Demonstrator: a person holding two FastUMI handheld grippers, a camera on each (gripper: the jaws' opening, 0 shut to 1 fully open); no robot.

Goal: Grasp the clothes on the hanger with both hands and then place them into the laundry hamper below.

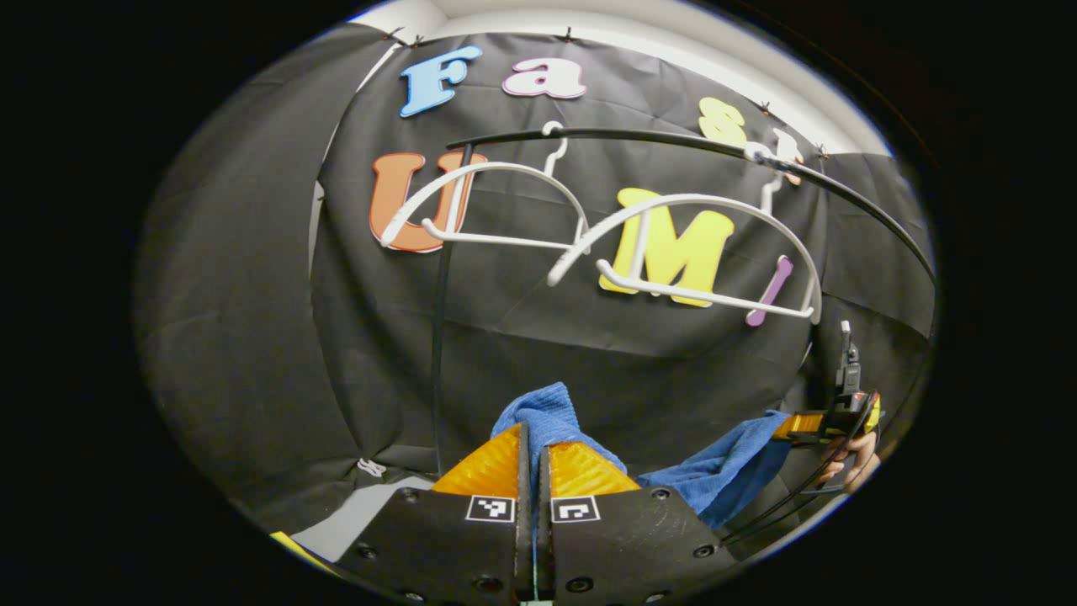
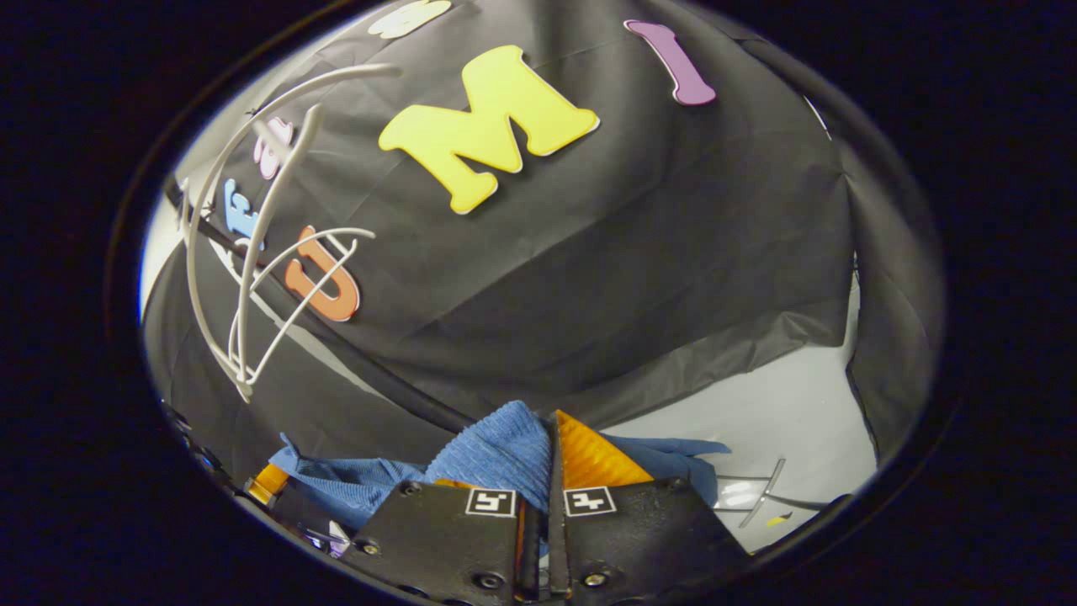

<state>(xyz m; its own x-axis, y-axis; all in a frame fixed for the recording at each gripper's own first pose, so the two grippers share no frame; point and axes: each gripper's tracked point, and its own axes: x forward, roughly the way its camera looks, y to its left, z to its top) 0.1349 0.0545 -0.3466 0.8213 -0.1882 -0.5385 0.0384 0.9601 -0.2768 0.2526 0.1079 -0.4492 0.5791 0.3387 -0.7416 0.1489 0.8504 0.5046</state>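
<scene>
Left hand-held gripper [image 1: 533, 459]: orange fingers pinched nearly together, with a bunched-up bit of the blue cloth [image 1: 551, 417] poking up from between them, so yeah, it's got hold of it.
Right hand-held gripper [image 2: 551, 454]: same deal in the right gripper view, fingers squeezed together on a fold of the blue cloth [image 2: 496, 454], which spills out to both sides.
Cloth: hangs slack between the two grippers, off the hangers, sitting lower than them. In the left gripper view it runs over to the other gripper [image 1: 829, 421], which a hand [image 1: 854, 467] is holding.
Floor: pale grey floor [image 2: 782, 412] past the right gripper, with a thin metal frame [image 2: 757, 492] down there, can't tell what it belongs to.
Hangers: two bare white hangers [image 1: 673, 252] on a dark rail [image 1: 673, 141] higher up.
Room: black cloth wall [image 1: 379, 320] behind everything, white wall strip [image 1: 639, 34] at the top.
</scene>
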